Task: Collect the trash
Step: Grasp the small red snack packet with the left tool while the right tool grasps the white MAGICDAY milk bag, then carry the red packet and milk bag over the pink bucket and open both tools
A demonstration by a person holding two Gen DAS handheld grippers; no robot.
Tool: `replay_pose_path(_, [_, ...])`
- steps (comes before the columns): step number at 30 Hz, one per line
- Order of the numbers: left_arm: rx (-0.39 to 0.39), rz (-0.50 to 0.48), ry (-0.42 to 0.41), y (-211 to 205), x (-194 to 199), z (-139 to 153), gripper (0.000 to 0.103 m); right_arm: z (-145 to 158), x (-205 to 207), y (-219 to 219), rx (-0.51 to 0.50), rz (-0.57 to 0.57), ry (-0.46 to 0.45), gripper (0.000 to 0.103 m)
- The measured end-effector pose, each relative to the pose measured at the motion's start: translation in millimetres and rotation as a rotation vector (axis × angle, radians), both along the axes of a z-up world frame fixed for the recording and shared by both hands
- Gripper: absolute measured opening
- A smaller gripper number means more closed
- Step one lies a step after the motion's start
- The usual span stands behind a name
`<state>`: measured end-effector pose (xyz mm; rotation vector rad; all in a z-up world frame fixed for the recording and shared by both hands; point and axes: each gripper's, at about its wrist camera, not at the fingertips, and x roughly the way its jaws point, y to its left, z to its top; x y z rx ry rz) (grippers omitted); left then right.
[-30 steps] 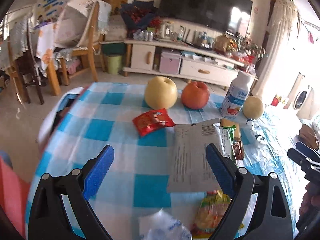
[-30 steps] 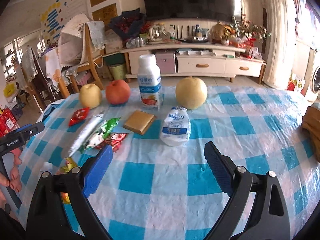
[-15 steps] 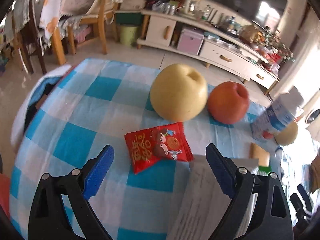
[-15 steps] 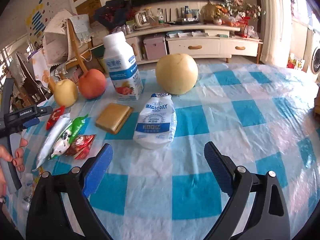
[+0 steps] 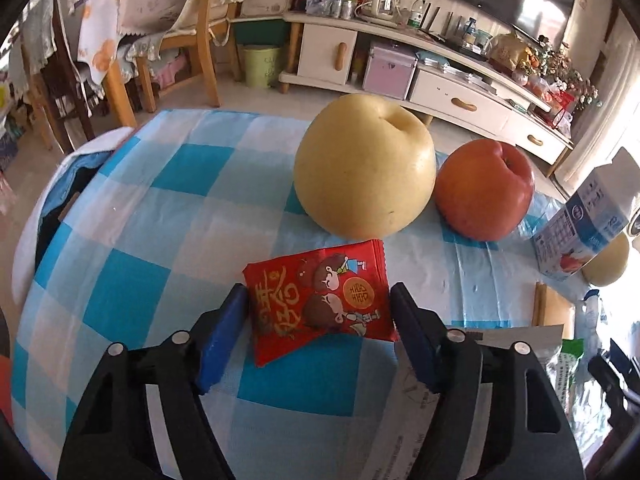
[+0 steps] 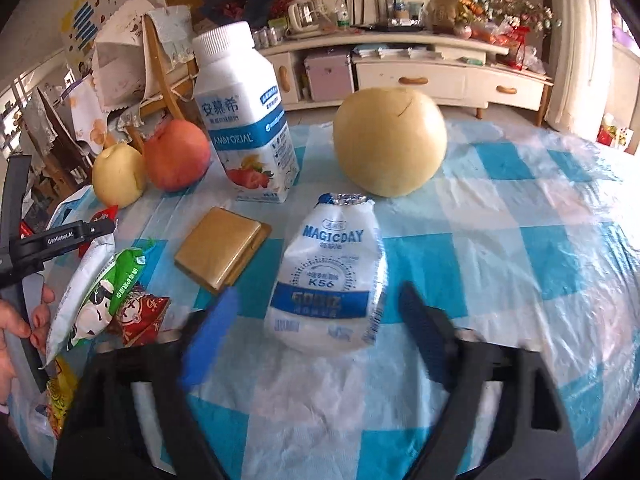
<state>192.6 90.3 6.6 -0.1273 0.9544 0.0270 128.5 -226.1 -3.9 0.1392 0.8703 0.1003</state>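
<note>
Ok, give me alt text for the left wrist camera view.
The left tongs are closing around a red snack packet lying on a blue-and-white checked tablecloth, pads not yet clearly pressing it. Behind the packet sit a yellow pear and a red apple.

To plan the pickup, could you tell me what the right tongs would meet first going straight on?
Most likely the white pouch, lying between the closing right tongs; depth is uncertain.

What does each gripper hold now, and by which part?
Nothing yet. The left gripper is closing around the red snack packet; the right gripper around the white pouch.
</note>
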Motion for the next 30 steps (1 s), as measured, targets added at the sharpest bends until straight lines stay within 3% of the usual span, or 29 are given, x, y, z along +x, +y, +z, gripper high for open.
replay_pose_path(2, [0.008, -0.005, -0.012, -1.0, -2.4, 0.3, 0.068, 0.6, 0.8, 1.4, -0.014, 0.005, 0.000, 0.061])
replay_pose_path(11, [-0.012, -0.019, -0.008, -0.8, -18.3, 4.1, 0.063, 1.0, -7.9, 2.1, 0.002, 0.011, -0.014, 0.060])
replay_pose_path(23, [-0.057, -0.078, -0.027, -6.9, -85.0, 22.7, 0.062, 3.5, -43.3, 47.4, 0.098, 0.165, 0.002, 0.060])
replay_pose_path(30, [-0.124, -0.109, -0.036, -19.2, -123.0, 33.2, 0.062, 9.4, -60.5, 61.1, 0.125, 0.224, 0.007, 0.060])
